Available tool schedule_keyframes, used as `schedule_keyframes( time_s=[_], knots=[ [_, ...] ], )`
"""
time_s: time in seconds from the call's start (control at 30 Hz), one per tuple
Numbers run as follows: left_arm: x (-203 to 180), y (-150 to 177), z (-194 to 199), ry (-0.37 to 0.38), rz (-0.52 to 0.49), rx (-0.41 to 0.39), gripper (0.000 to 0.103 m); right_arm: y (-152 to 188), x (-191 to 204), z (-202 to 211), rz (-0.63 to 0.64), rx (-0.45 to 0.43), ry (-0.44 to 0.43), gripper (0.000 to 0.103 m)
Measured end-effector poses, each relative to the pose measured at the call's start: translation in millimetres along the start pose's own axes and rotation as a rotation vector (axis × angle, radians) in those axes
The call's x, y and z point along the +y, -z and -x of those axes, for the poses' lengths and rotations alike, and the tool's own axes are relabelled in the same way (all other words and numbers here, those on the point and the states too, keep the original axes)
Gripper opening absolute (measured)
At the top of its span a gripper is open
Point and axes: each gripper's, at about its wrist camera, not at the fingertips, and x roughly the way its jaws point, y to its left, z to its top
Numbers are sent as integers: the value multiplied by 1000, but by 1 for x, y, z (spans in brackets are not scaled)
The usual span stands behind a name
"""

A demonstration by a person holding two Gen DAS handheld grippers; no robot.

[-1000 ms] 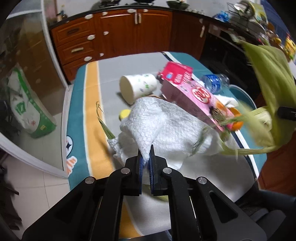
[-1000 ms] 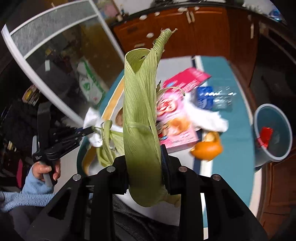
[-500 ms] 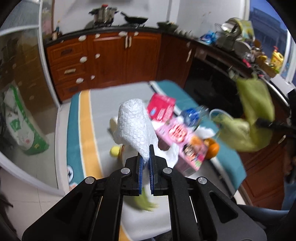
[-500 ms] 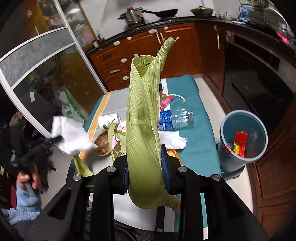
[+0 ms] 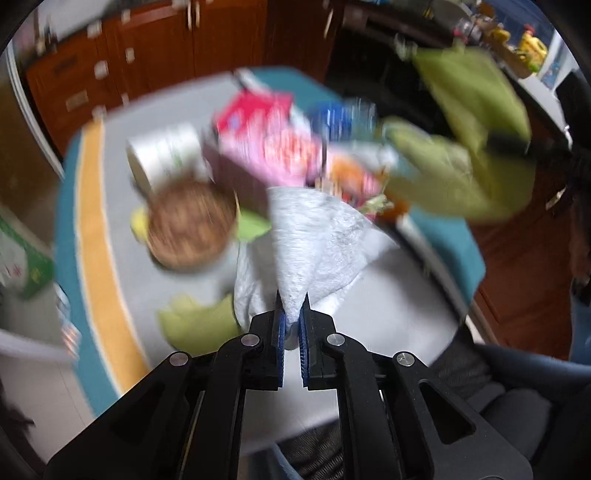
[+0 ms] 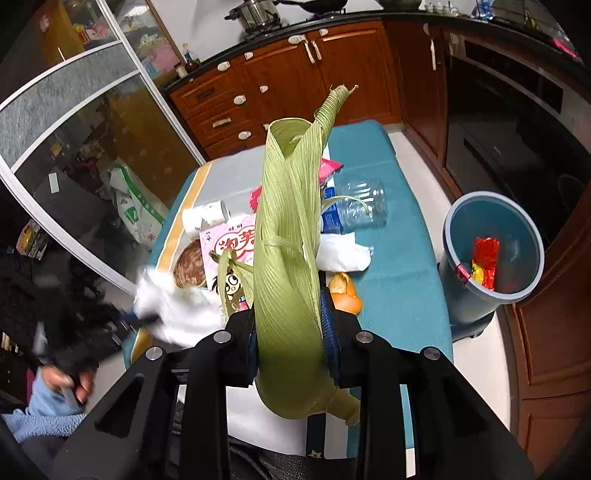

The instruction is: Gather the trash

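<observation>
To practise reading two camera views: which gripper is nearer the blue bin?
Right. The right gripper, holding a corn husk, is over the table edge beside the bin. The left gripper, holding a paper towel, is across the table.

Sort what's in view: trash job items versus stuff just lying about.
Job: corn husk in right tongs; paper towel in left tongs; bin; plastic bottle; orange peel.
Lying about: stove pot; green-white bag.
</observation>
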Motion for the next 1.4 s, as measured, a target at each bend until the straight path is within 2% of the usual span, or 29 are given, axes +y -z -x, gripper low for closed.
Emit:
schedule_keyframes(
  time_s=[0.07, 0.1, 0.17, 0.2, 0.23, 0.37, 0.43, 0.53, 0.67, 0.8, 0.83, 0.87, 0.9, 0.93, 1.07, 1.3, 1.4],
  knots=[
    [7, 16, -14, 16, 36, 39, 9, 1, 2, -6, 8, 12, -4, 27],
    [11, 24, -16, 21, 52, 52, 13, 0, 4, -8, 11, 15, -6, 27],
    [19, 32, -17, 34, 71, 63, 34, 0, 5, -12, 16, 23, -15, 27],
    [20, 35, -17, 38, 74, 65, 49, -1, 8, -15, 20, 27, -20, 28],
    [19, 38, -15, 25, 66, 58, 52, 0, 9, -16, 23, 28, -22, 28],
    [16, 41, 4, -60, 17, 20, 60, 3, 12, -21, 28, 43, -34, 28],
    [17, 41, 17, -98, 4, -4, 69, 5, 13, -23, 29, 47, -38, 28],
    [21, 41, 32, -134, -3, -30, 71, 5, 14, -23, 27, 48, -44, 28],
    [27, 42, 38, -126, 22, -25, 74, 4, 16, -22, 35, 45, -57, 28],
    [17, 47, 9, -85, 25, 41, 74, 4, 23, -23, 51, 46, -74, 28],
    [12, 44, 0, -87, 20, 45, 74, 4, 24, -23, 54, 48, -76, 28],
    [10, 40, -6, -78, 23, 49, 68, 3, 25, -24, 55, 49, -77, 28],
    [8, 37, -9, -68, 27, 54, 32, 4, 26, -24, 57, 50, -77, 28],
    [6, 31, -11, -58, 30, 68, 5, 4, 26, -23, 57, 50, -77, 28],
    [-2, 8, 12, -87, 10, -12, 5, 7, 21, -23, 46, 52, -74, 28],
    [-5, -38, 100, -57, 48, -242, 5, 10, 15, -31, 27, 77, -73, 28],
    [-11, -49, 105, -67, 29, -258, 5, 19, 20, -41, 42, 121, -86, 28]
  ],
)
